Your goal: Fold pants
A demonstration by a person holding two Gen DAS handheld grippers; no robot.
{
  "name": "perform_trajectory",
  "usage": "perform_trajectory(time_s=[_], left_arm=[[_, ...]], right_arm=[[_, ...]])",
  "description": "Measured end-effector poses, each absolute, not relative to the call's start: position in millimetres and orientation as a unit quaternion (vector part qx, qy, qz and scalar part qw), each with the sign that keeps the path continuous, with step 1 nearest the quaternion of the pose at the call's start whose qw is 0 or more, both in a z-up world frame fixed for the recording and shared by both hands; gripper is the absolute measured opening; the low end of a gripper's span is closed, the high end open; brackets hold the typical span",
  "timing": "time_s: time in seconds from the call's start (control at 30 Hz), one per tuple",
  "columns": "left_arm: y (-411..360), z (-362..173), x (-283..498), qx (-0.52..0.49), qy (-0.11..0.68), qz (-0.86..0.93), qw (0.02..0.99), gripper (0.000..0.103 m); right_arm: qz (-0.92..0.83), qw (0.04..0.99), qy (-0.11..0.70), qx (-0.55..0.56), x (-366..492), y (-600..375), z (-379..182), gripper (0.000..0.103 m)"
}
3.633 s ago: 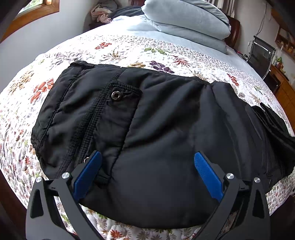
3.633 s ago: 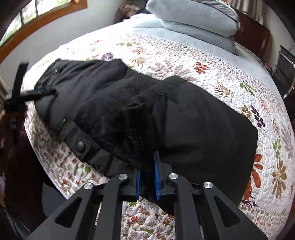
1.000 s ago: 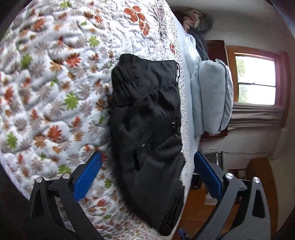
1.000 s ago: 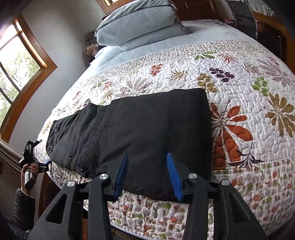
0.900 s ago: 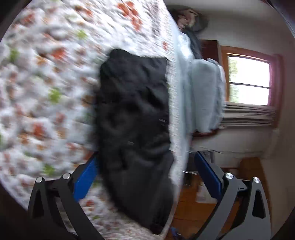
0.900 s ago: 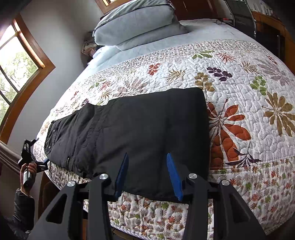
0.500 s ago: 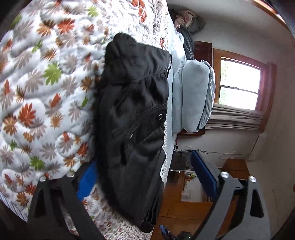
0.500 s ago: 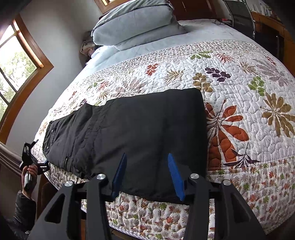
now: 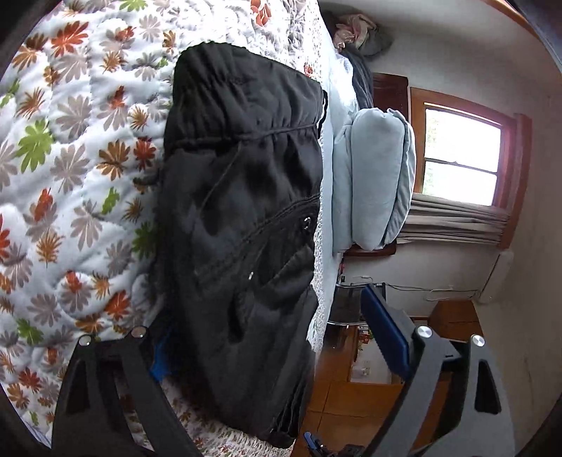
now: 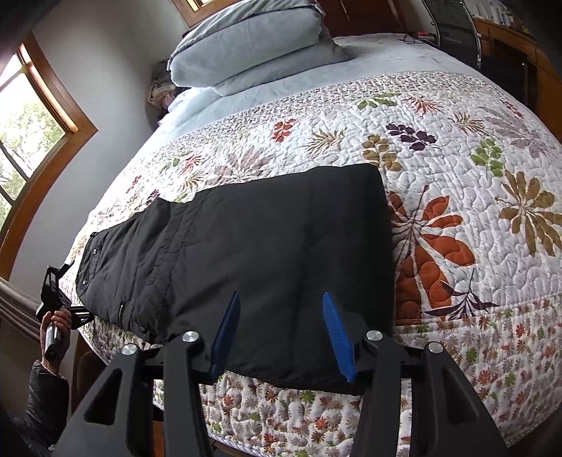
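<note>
We count one pair of pants (image 10: 253, 246), one quilt (image 10: 456, 147), two stacked pillows (image 10: 253, 38), two grippers, the left (image 9: 267, 337) and the right (image 10: 281, 330), two windows (image 10: 24, 140) (image 9: 460, 154), and one chair (image 10: 453, 21).

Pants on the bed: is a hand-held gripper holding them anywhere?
No. The left hand-held gripper and the right hand-held gripper are both open around edges of the black pants, not clamped.
</note>
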State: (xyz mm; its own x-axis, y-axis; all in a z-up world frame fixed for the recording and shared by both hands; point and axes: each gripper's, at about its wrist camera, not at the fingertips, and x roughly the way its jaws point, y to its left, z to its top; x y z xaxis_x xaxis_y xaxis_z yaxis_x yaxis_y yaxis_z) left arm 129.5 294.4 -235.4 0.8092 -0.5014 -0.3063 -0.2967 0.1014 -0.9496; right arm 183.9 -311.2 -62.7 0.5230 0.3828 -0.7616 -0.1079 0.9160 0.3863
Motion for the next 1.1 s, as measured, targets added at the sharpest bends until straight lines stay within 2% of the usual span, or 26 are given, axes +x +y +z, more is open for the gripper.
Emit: perform_trajectory(time_s=[0.17,0.23,0.27,0.6,0.67,0.7,0.77,0.83,0.9,1.1], left_arm=[[298.6,-233.1,118.3,-0.651,0.309,-0.068,0.690,0.089],[301.0,-235.6,114.6,-0.654,0.307,-0.069,0.688,0.089],[302.0,-237.0,114.4,-0.655,0.307,-0.072,0.686,0.089],[297.8,-231.1,123.8,-0.631,0.328,-0.058,0.701,0.097],[296.6,-230.0,125.1,-0.628,0.330,-0.056,0.702,0.097],[296.0,-229.3,125.7,-0.627,0.332,-0.053,0.703,0.097],[294.1,-227.6,126.2,-0.622,0.334,-0.052,0.706,0.097],[290.7,-224.7,127.5,-0.614,0.337,-0.050,0.712,0.097],[287.7,-222.4,127.7,-0.610,0.337,-0.049,0.716,0.097],[271.8,-220.5,134.6,-0.594,0.353,-0.062,0.720,0.097]], right_arm=[[0.122,0.861,0.466,0.163,183.3,-330.5,-62.6,0.052],[0.111,0.860,0.471,0.162,185.3,-340.7,-65.0,0.066],[0.106,0.859,0.474,0.163,187.5,-346.5,-67.0,0.069],[0.172,0.767,0.542,0.296,236.9,-386.7,-143.6,0.071],[0.193,0.756,0.536,0.323,241.7,-386.5,-152.7,0.066],[0.199,0.755,0.532,0.329,242.8,-386.5,-153.5,0.054],[0.208,0.754,0.527,0.334,243.4,-386.9,-151.7,0.044],[0.216,0.755,0.519,0.338,241.7,-392.2,-146.7,0.023],[0.223,0.756,0.509,0.347,239.5,-397.7,-139.2,0.016],[0.193,0.780,0.514,0.301,242.5,-403.7,-126.9,0.015]])
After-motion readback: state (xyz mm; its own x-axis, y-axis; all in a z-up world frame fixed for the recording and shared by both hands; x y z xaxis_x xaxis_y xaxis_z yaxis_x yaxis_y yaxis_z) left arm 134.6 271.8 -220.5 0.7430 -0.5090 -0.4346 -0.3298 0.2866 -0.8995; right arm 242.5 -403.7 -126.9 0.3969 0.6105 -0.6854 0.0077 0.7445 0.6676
